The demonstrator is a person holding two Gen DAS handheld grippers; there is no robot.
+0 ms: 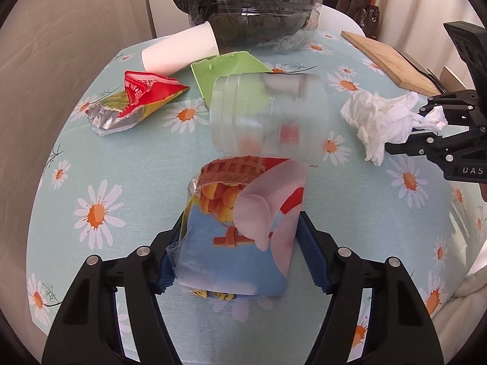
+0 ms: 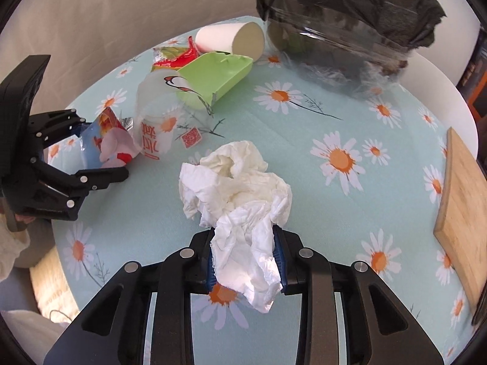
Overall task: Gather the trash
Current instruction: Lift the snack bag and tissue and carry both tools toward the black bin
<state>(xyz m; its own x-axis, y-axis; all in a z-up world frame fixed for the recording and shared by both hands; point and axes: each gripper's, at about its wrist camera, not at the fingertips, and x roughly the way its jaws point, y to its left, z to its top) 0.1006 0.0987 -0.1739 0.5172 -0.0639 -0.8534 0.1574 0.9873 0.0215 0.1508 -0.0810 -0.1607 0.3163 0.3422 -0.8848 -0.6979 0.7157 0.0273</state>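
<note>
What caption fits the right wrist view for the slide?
Right gripper shut on crumpled tissue over the daisy tablecloth; left gripper holds a snack bag near the bin.

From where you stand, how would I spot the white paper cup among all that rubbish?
Find the big clear bin lined with a black bag, at the far side of the daisy-print tablecloth. The paper cup lies on its side right in front of it, next to a green plastic piece. Unlike the crumpled tissue, it is smooth, plain white and cone-shaped.
</note>
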